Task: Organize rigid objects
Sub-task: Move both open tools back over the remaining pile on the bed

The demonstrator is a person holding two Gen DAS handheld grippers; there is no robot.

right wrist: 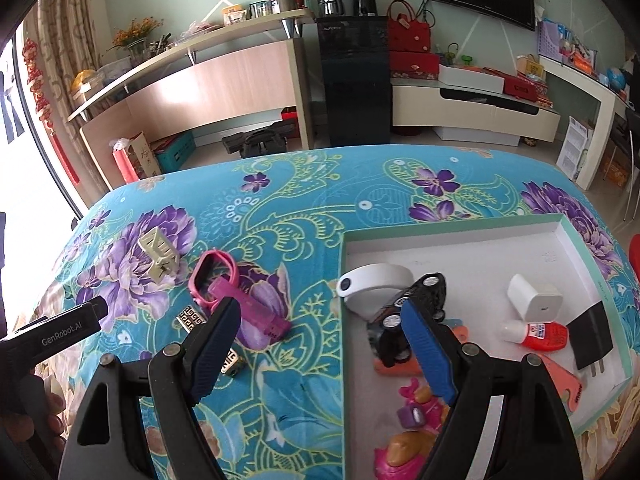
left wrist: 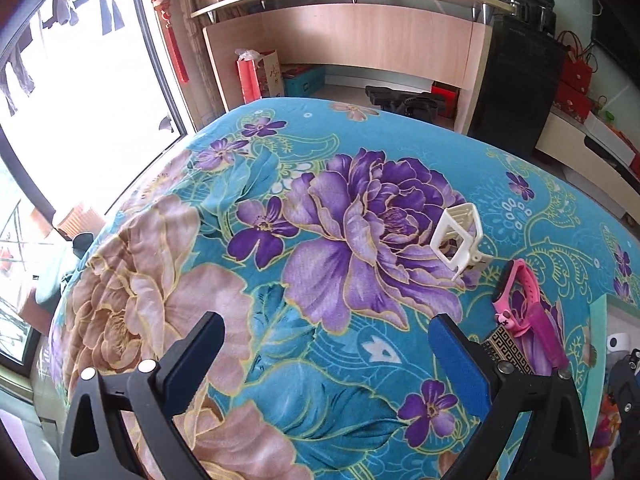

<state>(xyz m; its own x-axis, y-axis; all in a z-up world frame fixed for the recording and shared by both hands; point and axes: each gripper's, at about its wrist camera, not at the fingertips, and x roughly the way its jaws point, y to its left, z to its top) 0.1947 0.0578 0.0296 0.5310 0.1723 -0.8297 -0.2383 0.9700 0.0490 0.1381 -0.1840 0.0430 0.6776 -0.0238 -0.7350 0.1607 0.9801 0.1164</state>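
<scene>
Item: pink plastic wristwatch (right wrist: 236, 300), lying on floral teal cloth-covered tabletop (right wrist: 304, 216), centre-left of right-wrist view, just above right gripper (right wrist: 320, 344)'s left finger.
R. gripper: jaws apart, nothing between.
L. gripper (left wrist: 324, 356): jaws apart, empty; watch at its right.
Nearby: cream plastic clip (left wrist: 460, 240) above watch; gold-patterned black block (right wrist: 192, 318) beside it.
Shallow white box w/ teal rim (right wrist: 452, 226), right half, holds toys etc.
Open cloth upper centre; table edge beyond.

A cream plastic clip (right wrist: 158, 254) lies tilted at the left of the right-wrist frame. Just right of it rests a pink watch (right wrist: 236, 300), strap trailing toward centre. Below it lies a small gold-patterned block (right wrist: 192, 320). The pale green box (right wrist: 460, 222) at right holds a white band (right wrist: 372, 284), a black toy car (right wrist: 416, 304), a white charger (right wrist: 534, 296), a red bottle (right wrist: 544, 336) and a black plug (right wrist: 592, 334).
</scene>
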